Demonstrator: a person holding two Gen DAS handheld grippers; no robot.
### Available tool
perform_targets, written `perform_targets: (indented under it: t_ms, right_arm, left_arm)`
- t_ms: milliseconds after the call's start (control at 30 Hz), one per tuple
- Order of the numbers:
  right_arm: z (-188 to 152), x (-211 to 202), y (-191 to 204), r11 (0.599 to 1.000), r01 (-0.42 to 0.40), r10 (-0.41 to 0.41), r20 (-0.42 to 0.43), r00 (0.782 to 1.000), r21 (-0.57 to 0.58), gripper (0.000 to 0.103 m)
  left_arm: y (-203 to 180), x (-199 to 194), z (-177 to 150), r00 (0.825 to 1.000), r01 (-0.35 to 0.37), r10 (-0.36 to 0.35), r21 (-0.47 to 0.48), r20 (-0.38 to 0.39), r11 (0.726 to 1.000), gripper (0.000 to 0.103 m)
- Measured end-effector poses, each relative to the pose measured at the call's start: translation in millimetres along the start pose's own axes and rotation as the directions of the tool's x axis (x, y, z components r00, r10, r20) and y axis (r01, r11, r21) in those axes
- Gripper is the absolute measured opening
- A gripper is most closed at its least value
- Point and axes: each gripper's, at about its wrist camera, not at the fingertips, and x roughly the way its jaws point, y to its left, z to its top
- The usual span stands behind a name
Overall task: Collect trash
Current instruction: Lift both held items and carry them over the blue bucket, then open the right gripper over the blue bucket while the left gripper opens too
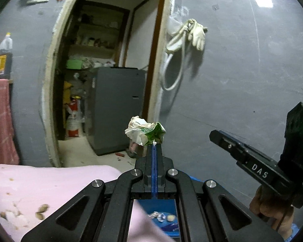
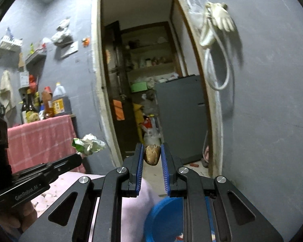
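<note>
Trash is held in both claws above the pink cloth [image 1: 50, 181] of the bench. The left claw [image 1: 155, 145] is pressed nearly flat together on a corner of a crumpled white and green wrapper [image 1: 145, 131], which hangs in the air in front of the doorway [image 1: 103, 60]. The right claw [image 2: 151, 157] is held at a narrow gap around a brown shell [image 2: 151, 154], which looks like a nut shell, though this cannot be said for sure.

Probably the step in hand is the carrying of both pieces to the blue bin [image 2: 165, 219] seen low under the claws. Both grips should be kept firm until each piece is right over the opening, because the wrapper is pinched only by a small edge and can slip out. One claw should be lowered at a time, so that the two do not knock together, and it should be opened only when close above the rim.

Inside the blue bin some small wrappers and a pale shell piece are already seen in the left wrist view. More brown crumbs [image 1: 42, 211] are left on the pink cloth.
</note>
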Motion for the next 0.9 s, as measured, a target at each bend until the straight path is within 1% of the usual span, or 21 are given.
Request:
perform_targets:
  t_ms: [167, 300, 500, 567, 700, 767, 800, 900]
  right_arm:
    - [-10.6, 3.2, -28.5, 0.997, 0.057, -0.055, -0.042, 0.998, 0.046, 0.016]
    - [-19.2, 7.3, -46.2, 0.993, 0.079, -0.073, -0.07, 0.995, 0.088, 0.016]
    - [-32.9, 16.0, -64.8, 0.987, 0.096, -0.081, -0.12, 0.989, 0.131, 0.016]
    - [-36.9, 19.6, -69.5, 0.984, 0.104, -0.084, -0.137, 0.987, 0.145, 0.016]
    - [-44.1, 26.0, -78.1, 0.98, 0.119, -0.09, -0.176, 0.98, 0.161, 0.016]
    - [-48.0, 29.1, -82.7, 0.977, 0.132, -0.098, -0.196, 0.976, 0.169, 0.019]
    - [-50.0, 29.5, -85.1, 0.975, 0.136, -0.1, -0.203, 0.974, 0.175, 0.019]
    - [-54.1, 31.4, -92.0, 0.969, 0.158, -0.114, -0.226, 0.967, 0.189, 0.027]
  left_arm:
    - [-10.5, 29.0, 2.1, 0.999, 0.028, -0.028, -0.005, -0.046, 1.0, 0.0]
    - [-10.6, 50.5, 0.1, 0.995, 0.037, -0.039, -0.021, -0.089, 0.999, 0.0]
    - [-12.4, 81.8, -11.8, 0.983, 0.052, -0.061, -0.058, -0.174, 0.997, 0.0]
    - [-10.2, 93.2, -17.7, 0.974, 0.054, -0.071, -0.083, -0.214, 0.995, 0.0]
    - [-7.4, 114.8, -29.6, 0.95, 0.058, -0.091, -0.117, -0.3, 0.991, 0.0]
    - [-6.4, 124.5, -34.9, 0.936, 0.056, -0.097, -0.129, -0.339, 0.99, 0.0]
    - [-6.7, 126.7, -37.8, 0.931, 0.06, -0.104, -0.134, -0.351, 0.989, 0.0]
    - [-9.5, 135.4, -43.8, 0.918, 0.057, -0.1, -0.123, -0.383, 0.991, 0.0]
